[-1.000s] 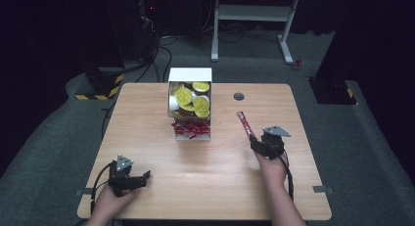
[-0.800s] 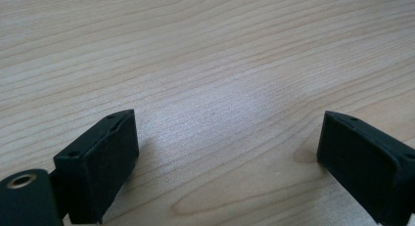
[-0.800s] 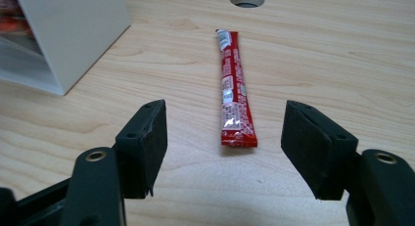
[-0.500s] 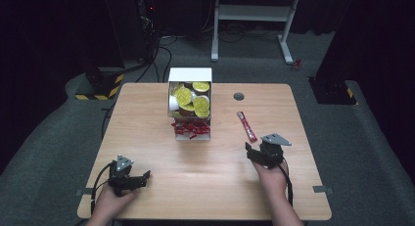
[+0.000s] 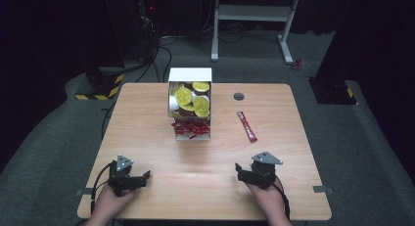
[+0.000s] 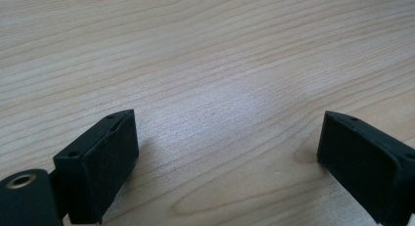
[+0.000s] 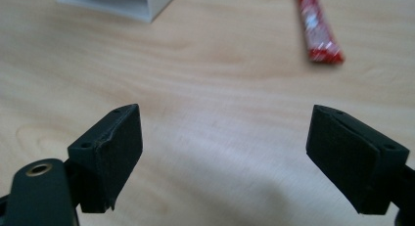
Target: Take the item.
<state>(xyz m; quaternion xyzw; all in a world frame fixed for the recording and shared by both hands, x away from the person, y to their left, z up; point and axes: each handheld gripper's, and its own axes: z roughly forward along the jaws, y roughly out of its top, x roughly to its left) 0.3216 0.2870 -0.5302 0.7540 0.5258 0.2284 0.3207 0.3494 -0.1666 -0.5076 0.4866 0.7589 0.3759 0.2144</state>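
High view | red sachet [image 5: 247, 126] lies freed beside box [image 5: 190, 75], seemingly set apart | right gripper [image 5: 246, 171] jaws just opened wide, empty | left gripper [image 5: 140, 177] wide, resting

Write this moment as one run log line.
right gripper: jaws just opened, empty | red sachet: flat on table | left gripper: open, empty

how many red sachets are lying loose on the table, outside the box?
1. The red sachet lies flat on the table, right of the white box and apart from it. More red sachets sit in the box's front compartment; some may be hidden.
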